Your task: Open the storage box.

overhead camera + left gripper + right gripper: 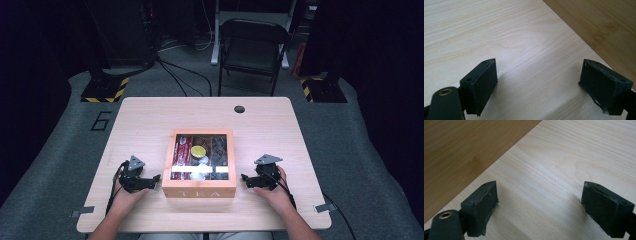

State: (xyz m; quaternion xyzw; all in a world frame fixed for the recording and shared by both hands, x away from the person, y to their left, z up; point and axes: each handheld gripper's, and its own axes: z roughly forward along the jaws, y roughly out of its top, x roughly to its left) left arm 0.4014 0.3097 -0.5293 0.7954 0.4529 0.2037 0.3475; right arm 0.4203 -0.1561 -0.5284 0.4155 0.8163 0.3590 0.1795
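We're sitting with both tools idle on the table (150, 120), flanking the tea box (199, 187), which is lying centre-near with its glass lid shut. Left gripper (150, 181) is resting just beside the box's left wall, jaws spread wide, nothing between them. Right gripper (248, 181) is mirroring it near the right wall, also wide and empty. Risks we're seeing: coming in low could shove the box sideways instead of catching the lid; uneven lift from one side could be twisting the lid or dragging the whole box.
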